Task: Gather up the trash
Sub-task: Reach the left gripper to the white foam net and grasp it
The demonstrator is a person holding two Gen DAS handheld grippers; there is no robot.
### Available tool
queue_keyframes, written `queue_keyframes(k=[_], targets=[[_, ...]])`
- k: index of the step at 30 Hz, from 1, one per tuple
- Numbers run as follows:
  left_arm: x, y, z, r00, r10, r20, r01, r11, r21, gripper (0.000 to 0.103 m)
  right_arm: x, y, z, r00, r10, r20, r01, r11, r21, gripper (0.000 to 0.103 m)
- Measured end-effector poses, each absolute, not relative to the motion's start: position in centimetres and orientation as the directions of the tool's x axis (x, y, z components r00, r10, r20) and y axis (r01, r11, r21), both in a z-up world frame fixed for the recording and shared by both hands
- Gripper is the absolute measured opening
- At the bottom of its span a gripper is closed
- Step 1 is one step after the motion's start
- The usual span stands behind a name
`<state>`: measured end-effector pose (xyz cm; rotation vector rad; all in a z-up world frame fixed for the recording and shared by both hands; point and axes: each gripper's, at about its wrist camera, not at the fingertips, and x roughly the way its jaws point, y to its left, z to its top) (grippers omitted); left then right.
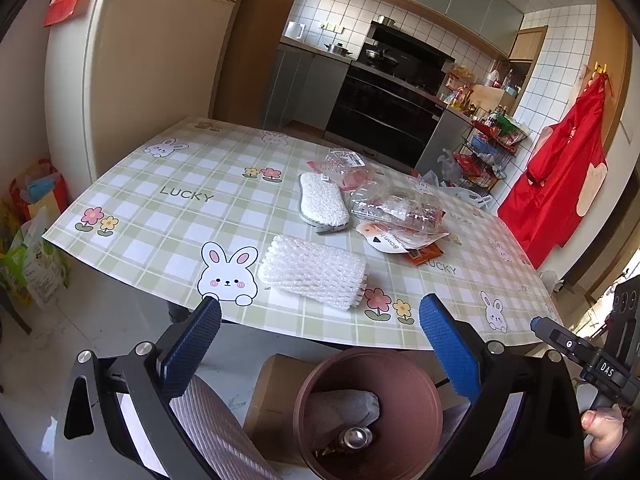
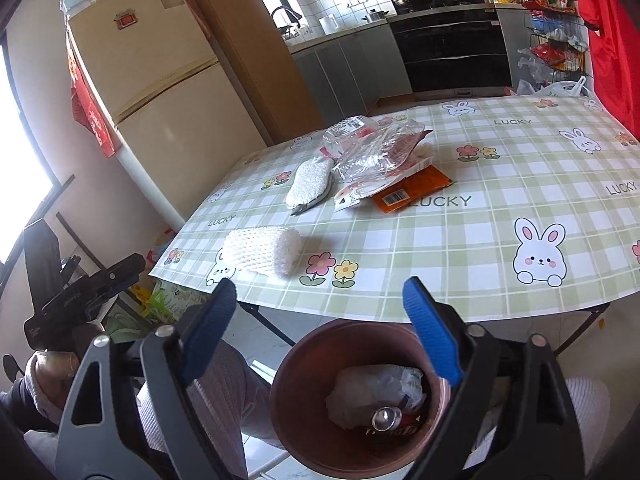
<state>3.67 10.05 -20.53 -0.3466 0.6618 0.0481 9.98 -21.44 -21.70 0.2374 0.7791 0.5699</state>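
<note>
Trash lies on the checked tablecloth (image 1: 168,208) (image 2: 480,240): a white foam net sleeve (image 1: 314,270) (image 2: 262,254) near the front edge, a white insole (image 1: 323,200) (image 2: 308,188), crumpled clear plastic packaging (image 1: 396,208) (image 2: 376,152), and an orange wrapper (image 1: 422,255) (image 2: 412,192). A brown bin (image 1: 368,412) (image 2: 356,396) stands below the table edge and holds a can and crumpled paper. My left gripper (image 1: 320,320) is open and empty above the bin. My right gripper (image 2: 320,300) is open and empty above the bin too.
A beige fridge (image 1: 160,60) (image 2: 160,80) stands behind the table at the left. Bags (image 1: 32,240) sit on the floor by the fridge. A red apron (image 1: 560,180) hangs at the right. A wire rack (image 1: 488,148) with goods stands beyond the table.
</note>
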Motion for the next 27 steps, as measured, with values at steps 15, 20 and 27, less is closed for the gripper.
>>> queue_keyframes(k=[15,20,27], targets=[[5.0,9.3,-22.5,0.744,-0.088,-0.662,-0.125,0.956,-0.267,0.097,10.6,-22.3,-23.4,0.618,0.419,-0.665,-0.285,0.908,0.308,0.097],[8.1,10.2,-24.4,0.695,-0.16,-0.701,-0.198,0.895,-0.4,0.097,11.6,-22.6,-24.5,0.63,0.344,-0.696,-0.231,0.939,0.255,0.097],[14.0,10.6,-26.3,0.684,-0.234,-0.691,-0.315,0.76,-0.568,0.097,13.9,-23.7,-25.4,0.653,0.262,-0.711,-0.171,0.965,0.199,0.097]])
